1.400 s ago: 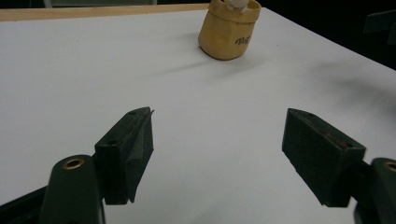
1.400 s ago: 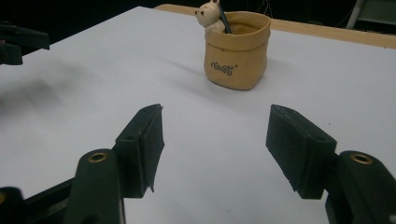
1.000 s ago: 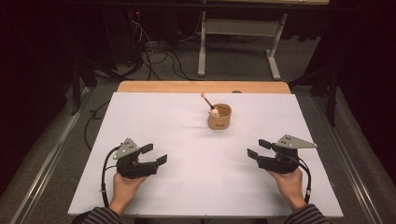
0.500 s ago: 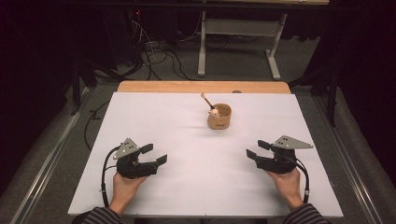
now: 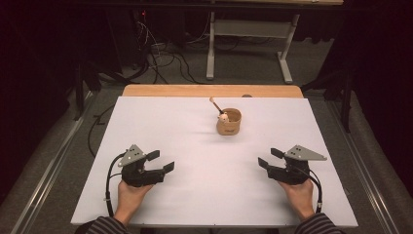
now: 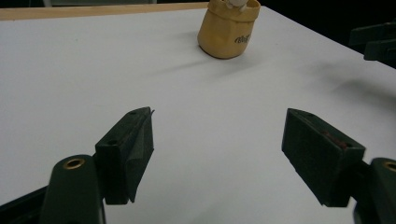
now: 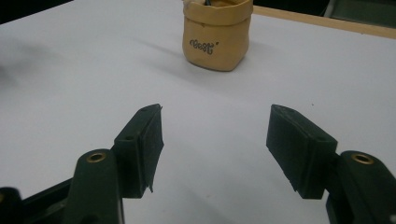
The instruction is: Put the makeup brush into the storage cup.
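- I am looking at a dim room: dark drapes are hanging around the edges, a pale table frame is standing on the grey floor at twelve o'clock, and cables are lying tangled beside it.
- A white table [image 5: 195, 146] is filling the middle of the high view, with a strip of bare wood showing along its far edge.
- A small tan pouch [image 5: 229, 122] with a rolled rim is sitting upright on the white top, slightly toward one o'clock from the centre and well apart from both tongs.
- A wooden stick with a rounded tip is leaning out of the pouch toward eleven o'clock, and something small and pale is resting at the rim beside it; I cannot tell what it is.
- I am holding the left gripper [image 5: 160, 162] at about eight o'clock on the table, its jaws pointing toward the centre and standing wide apart with nothing between them.
- In the left gripper view the pouch [image 6: 228, 29] is showing at twelve o'clock, beyond the spread jaws, with only bare white table in the gap.
- I am holding the right gripper [image 5: 269, 159] at about four o'clock, its jaws likewise gaping wide and gripping nothing.
- In the right gripper view the pouch [image 7: 217, 39] is standing at twelve o'clock ahead of the jaws, dark lettering showing on its side.
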`<state>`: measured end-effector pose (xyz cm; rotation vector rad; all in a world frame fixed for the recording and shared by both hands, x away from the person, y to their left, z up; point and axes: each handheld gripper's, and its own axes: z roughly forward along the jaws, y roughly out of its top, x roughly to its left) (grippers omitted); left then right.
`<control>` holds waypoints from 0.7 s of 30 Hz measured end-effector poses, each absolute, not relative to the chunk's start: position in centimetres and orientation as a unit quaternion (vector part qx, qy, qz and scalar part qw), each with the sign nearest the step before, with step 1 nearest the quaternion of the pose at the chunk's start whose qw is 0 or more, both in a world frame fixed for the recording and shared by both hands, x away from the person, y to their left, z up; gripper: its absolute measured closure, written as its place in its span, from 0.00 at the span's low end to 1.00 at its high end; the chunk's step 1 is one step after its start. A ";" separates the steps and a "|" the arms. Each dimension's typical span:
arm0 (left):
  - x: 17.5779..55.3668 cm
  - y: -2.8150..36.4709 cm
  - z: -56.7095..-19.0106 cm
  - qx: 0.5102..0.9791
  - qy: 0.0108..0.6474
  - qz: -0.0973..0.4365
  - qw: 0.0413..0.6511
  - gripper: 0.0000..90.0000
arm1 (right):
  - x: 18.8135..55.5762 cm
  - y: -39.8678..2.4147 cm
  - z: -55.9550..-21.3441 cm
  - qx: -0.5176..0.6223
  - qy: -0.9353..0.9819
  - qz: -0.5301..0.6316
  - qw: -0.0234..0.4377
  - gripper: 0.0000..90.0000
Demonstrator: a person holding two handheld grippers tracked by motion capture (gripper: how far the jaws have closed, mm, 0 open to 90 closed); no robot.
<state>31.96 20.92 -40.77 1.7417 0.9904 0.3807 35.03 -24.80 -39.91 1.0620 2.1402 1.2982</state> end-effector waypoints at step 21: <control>31.9 21.1 -40.7 0.725 0.414 0.162 0.526 0.29 | 34.6 -25.0 -40.7 0.397 0.765 0.458 0.218 0.39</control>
